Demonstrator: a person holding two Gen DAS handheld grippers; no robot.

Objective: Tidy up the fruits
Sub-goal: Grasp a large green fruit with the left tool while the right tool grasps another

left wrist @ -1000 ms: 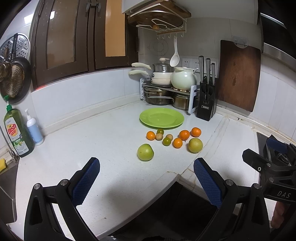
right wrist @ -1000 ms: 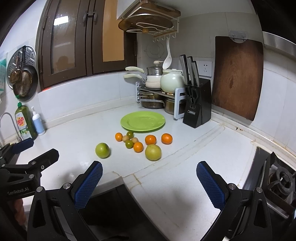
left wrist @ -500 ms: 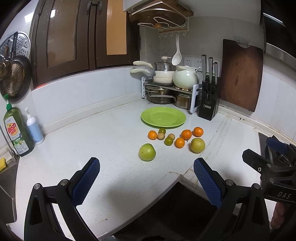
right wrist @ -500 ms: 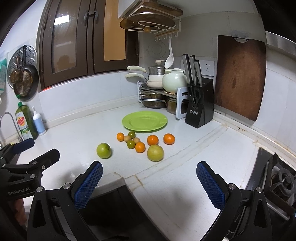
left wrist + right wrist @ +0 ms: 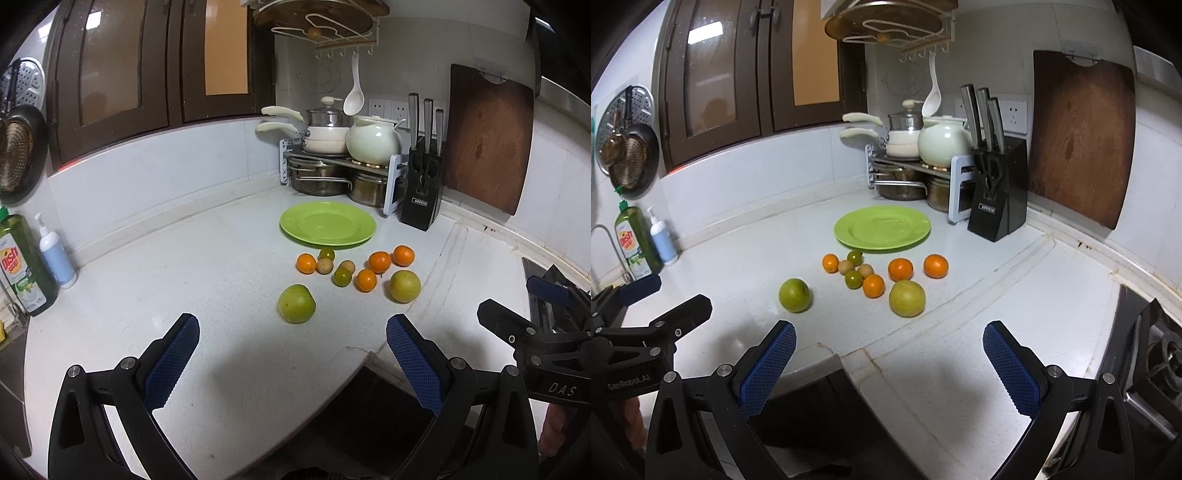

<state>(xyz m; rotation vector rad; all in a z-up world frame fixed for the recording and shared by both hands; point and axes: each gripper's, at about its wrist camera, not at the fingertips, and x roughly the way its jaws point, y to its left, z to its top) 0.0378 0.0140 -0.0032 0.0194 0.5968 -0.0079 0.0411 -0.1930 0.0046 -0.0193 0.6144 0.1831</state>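
An empty green plate [image 5: 328,223] [image 5: 882,229] sits on the white counter near the back corner. In front of it lie several small oranges [image 5: 379,261] [image 5: 900,268], small green and brown fruits [image 5: 342,277] [image 5: 853,278], a large green fruit [image 5: 296,303] [image 5: 795,295] and a yellow-green fruit [image 5: 405,286] [image 5: 907,298]. My left gripper [image 5: 291,354] is open and empty above the counter's front edge, short of the green fruit. My right gripper [image 5: 888,356] is open and empty, short of the yellow-green fruit.
A pot rack [image 5: 334,162] with pots and a white kettle [image 5: 942,146], a knife block [image 5: 995,192] and a wooden cutting board [image 5: 1082,136] stand at the back. Soap bottles [image 5: 22,266] stand at the left by the sink. A stove [image 5: 1152,343] lies at the right.
Both grippers have moved a little forward toward the fruits; the fruits and plate appear slightly nearer. Nothing on the counter has moved.
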